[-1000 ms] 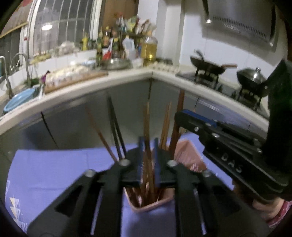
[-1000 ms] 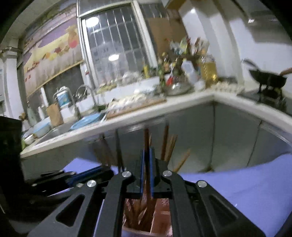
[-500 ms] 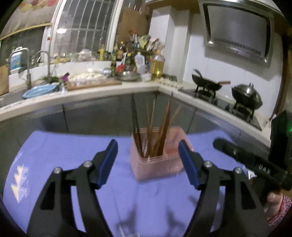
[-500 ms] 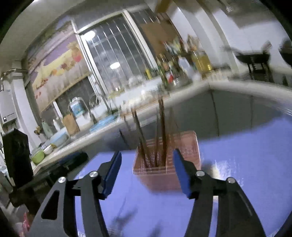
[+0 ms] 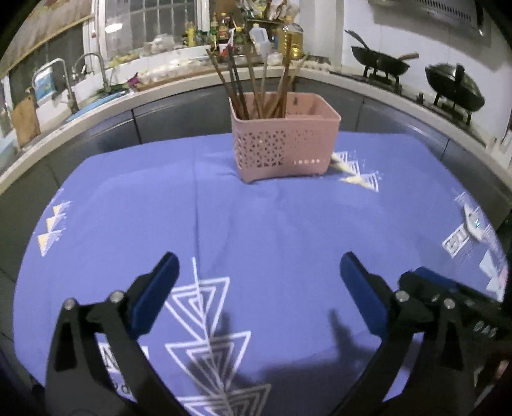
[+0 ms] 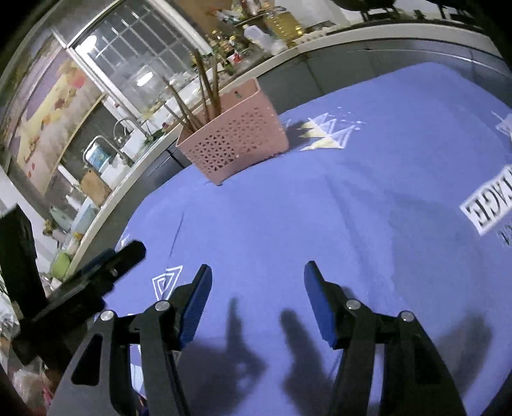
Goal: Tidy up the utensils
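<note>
Left gripper [image 5: 257, 288] and right gripper [image 6: 257, 289] — both spread wide, empty — hover above the tablecloth [image 5: 288, 224].

Left gripper [image 5: 257, 288]: black angular frame w/ triangular cutouts, silver screws at the joints, blue rectangular pads [image 5: 153, 292] on the fingers. Right gripper [image 6: 257, 299]: same build, black arms, silver screws, blue pads [image 6: 320, 307]. Pale lettering, approx "DAS", on the right gripper's black body in left wrist view.

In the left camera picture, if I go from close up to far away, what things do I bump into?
Left gripper → purple tablecloth → pink basket holding chopsticks → kitchen counter → window.
</note>
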`<state>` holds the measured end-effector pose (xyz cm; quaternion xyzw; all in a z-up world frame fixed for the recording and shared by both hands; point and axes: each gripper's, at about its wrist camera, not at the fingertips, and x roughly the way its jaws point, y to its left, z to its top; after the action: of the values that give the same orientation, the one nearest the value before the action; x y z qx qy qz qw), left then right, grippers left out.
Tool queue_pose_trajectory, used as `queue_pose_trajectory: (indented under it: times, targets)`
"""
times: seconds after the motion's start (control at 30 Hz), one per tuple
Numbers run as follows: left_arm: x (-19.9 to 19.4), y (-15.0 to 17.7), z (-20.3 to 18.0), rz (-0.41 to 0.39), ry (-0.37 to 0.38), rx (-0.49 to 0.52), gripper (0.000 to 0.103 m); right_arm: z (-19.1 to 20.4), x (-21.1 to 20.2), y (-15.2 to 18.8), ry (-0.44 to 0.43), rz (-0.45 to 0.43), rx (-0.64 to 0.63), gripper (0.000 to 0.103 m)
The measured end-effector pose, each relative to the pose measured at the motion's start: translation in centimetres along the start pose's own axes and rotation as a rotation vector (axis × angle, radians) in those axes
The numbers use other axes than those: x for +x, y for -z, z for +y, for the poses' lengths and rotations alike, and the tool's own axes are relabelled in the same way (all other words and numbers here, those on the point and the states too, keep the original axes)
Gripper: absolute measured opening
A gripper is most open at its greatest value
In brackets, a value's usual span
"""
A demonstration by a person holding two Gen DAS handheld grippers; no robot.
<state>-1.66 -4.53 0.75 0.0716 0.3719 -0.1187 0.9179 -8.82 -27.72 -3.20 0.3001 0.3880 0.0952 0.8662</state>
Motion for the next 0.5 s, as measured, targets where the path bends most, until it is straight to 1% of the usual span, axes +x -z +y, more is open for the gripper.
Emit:
queue_pose_trajectory:
  times: [0.07,0.13,0.2,0.3,0.43,0.5]
  targets:
    - [0.2,0.4,-0.5,0.021,-0.027,0.001,0.097,-0.4,-0.3,0.0,-0.014,-0.001,0.012,0.061]
    - [0.3,0.4,-0.7,0.046,-0.035,-0.006,0.097,-0.6,-0.5,0.2,-0.029,-0.001,0.017,0.061]
    - [0.4,0.5,-1.2,0.064,-0.065,-0.015,0.097,-0.9,-0.5,0.2,-0.046,0.007,0.019,0.061]
    - [0.4,0.4,-2.0,0.078,-0.114,-0.012,0.097,-1.4,-0.4,0.1,-0.063,0.028,0.022,0.062]
    - [0.1,-0.1,-3.1,0.095,-0.139,-0.028,0.097,-2.2,-0.8,-0.5,-0.070,0.028,-0.015,0.064]
    - [-0.2,-0.6,-3.9,0.083,-0.152,-0.037,0.097,-2.6,-1.1,-1.0,-0.074,0.023,-0.038,0.065]
